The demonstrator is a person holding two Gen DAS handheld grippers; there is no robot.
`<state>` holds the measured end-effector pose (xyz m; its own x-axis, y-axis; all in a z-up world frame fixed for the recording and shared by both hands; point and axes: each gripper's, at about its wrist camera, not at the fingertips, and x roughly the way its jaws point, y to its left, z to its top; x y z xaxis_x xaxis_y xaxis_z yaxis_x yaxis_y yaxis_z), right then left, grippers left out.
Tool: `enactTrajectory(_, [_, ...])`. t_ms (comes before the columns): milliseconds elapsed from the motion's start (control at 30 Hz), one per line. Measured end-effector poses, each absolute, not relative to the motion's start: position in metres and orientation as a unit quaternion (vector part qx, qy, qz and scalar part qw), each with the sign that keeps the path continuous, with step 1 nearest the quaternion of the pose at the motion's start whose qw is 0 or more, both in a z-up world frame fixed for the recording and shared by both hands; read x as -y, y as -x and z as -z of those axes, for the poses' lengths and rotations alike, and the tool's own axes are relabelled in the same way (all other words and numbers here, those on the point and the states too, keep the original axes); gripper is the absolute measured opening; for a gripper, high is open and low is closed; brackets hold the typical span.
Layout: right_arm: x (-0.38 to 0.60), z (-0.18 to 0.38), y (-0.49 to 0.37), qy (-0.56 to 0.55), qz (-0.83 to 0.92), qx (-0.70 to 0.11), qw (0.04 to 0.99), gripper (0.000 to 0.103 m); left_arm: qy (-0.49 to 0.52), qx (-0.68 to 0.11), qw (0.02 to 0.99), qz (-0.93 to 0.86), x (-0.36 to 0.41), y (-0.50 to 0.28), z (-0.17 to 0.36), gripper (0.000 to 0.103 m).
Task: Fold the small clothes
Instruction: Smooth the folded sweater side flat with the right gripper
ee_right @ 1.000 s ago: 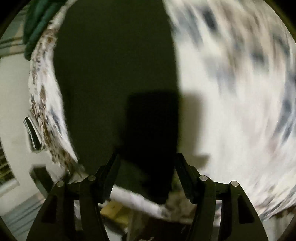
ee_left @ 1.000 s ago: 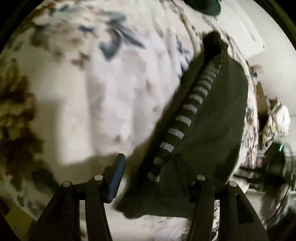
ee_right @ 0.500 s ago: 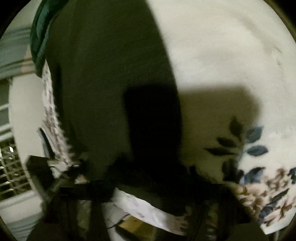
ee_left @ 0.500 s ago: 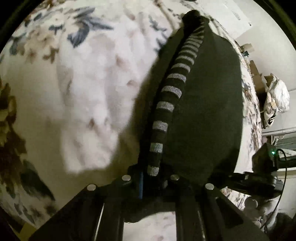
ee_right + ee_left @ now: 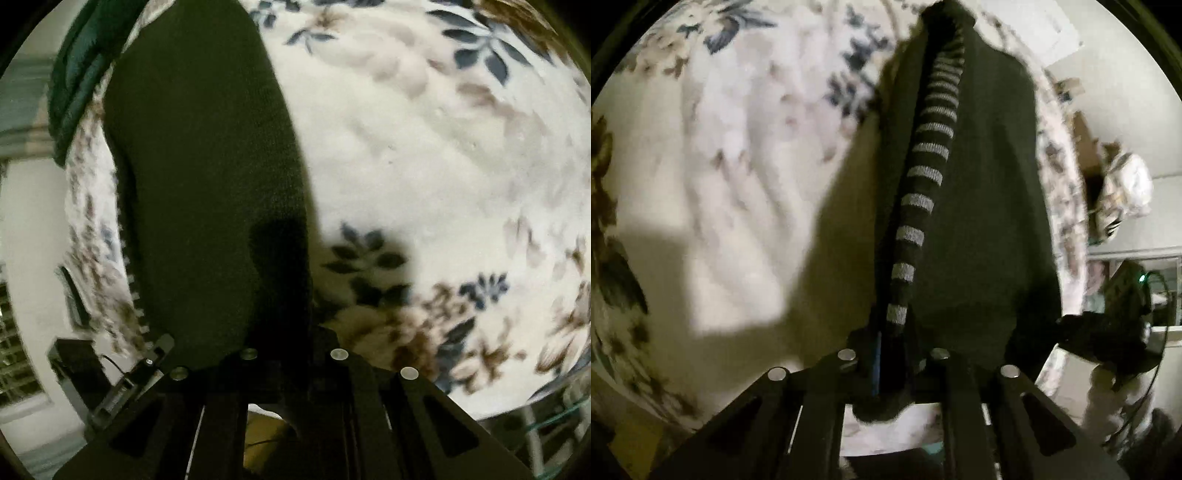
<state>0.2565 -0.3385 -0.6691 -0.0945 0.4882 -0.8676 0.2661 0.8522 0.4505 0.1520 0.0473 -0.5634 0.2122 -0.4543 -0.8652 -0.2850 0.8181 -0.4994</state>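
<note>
A small dark green knit garment (image 5: 990, 221) with a grey-striped band (image 5: 923, 177) lies stretched over a white floral blanket (image 5: 731, 155). My left gripper (image 5: 894, 354) is shut on the near corner of the garment at the end of the striped band. In the right wrist view the same garment (image 5: 199, 177) runs away from me, and my right gripper (image 5: 291, 354) is shut on its other near corner. The held edge hangs between the two grippers, a little above the blanket (image 5: 424, 147).
A folded dark teal cloth (image 5: 77, 74) lies at the far edge of the bed. The other gripper and its cable (image 5: 1115, 332) show at the right of the left wrist view. A pale bundle (image 5: 1126, 188) and furniture stand beyond the bed edge.
Both grippers went from open to shut on the garment's near corners. The garment's near edge has risen off the blanket.
</note>
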Motion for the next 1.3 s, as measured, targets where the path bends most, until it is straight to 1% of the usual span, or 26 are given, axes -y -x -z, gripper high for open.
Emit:
enactTrajectory(33, [0.336,0.678,-0.260,-0.252,-0.083,-0.749,0.607,0.011,0.291,-0.643,0.707,0.050,-0.049,-0.158,0.569,0.011])
enactTrajectory(67, [0.334,0.683,-0.264,-0.244,-0.078,-0.761,0.596,0.016,0.286,-0.654,0.699,0.041,-0.052,-0.162,0.570,0.011])
enactTrajectory(133, [0.332,0.682,-0.272,-0.231,-0.074,-0.768,0.593,0.020,0.285,-0.661,0.693,0.030,-0.063,-0.170,0.566,0.011])
enactTrajectory(167, [0.335,0.675,-0.276,-0.234,-0.070,-0.762,0.600,0.029,0.284,-0.655,0.699,0.026,-0.070,-0.174,0.560,0.011])
enactTrajectory(200, [0.338,0.672,-0.279,-0.238,-0.067,-0.757,0.605,0.040,0.277,-0.646,0.711,0.022,-0.076,-0.183,0.549,0.016])
enactTrajectory(233, [0.344,0.667,-0.284,-0.245,-0.061,-0.750,0.612,0.044,0.272,-0.641,0.717,0.020,-0.080,-0.186,0.544,0.023])
enactTrajectory(267, [0.347,0.662,-0.289,-0.249,-0.056,-0.743,0.618,0.045,0.263,-0.629,0.731,0.021,-0.082,-0.200,0.534,0.027])
enactTrajectory(333, [0.354,0.652,-0.302,-0.258,-0.045,-0.727,0.634,0.045,0.248,-0.608,0.754,0.025,-0.081,-0.225,0.522,0.047])
enactTrajectory(400, [0.360,0.647,-0.314,-0.271,-0.036,-0.713,0.645,0.045,0.236,-0.586,0.774,0.039,-0.074,-0.256,0.516,0.051])
enactTrajectory(567, [0.359,0.647,-0.344,-0.302,-0.022,-0.683,0.664,0.046,0.191,-0.573,0.795,0.050,-0.051,-0.333,0.531,0.051])
enactTrajectory(633, [0.364,0.648,-0.351,-0.304,-0.017,-0.678,0.669,0.046,0.168,-0.582,0.794,0.038,-0.048,-0.355,0.543,0.051])
enactTrajectory(700, [0.339,0.655,-0.358,-0.307,-0.014,-0.676,0.670,0.046,0.132,-0.602,0.788,0.016,-0.056,-0.369,0.560,0.051])
enactTrajectory(733, [0.340,0.656,-0.359,-0.310,-0.011,-0.675,0.670,0.046,0.129,-0.608,0.784,0.014,-0.064,-0.370,0.568,0.053])
enactTrajectory(833, [0.333,0.660,-0.360,-0.314,-0.008,-0.674,0.668,0.046,0.150,-0.601,0.784,0.037,-0.087,-0.358,0.573,0.053])
enactTrajectory(1000, [0.328,0.671,-0.354,-0.310,0.000,-0.684,0.660,0.046,0.119,-0.610,0.783,0.038,-0.090,-0.328,0.559,0.053])
enactTrajectory(1133, [0.337,0.670,-0.344,-0.308,0.004,-0.689,0.656,0.046,0.087,-0.636,0.766,0.022,-0.082,-0.304,0.566,0.051])
enactTrajectory(1300, [0.350,0.663,-0.328,-0.299,-0.002,-0.694,0.654,0.046,0.168,-0.642,0.744,0.069,-0.077,-0.253,0.560,0.051])
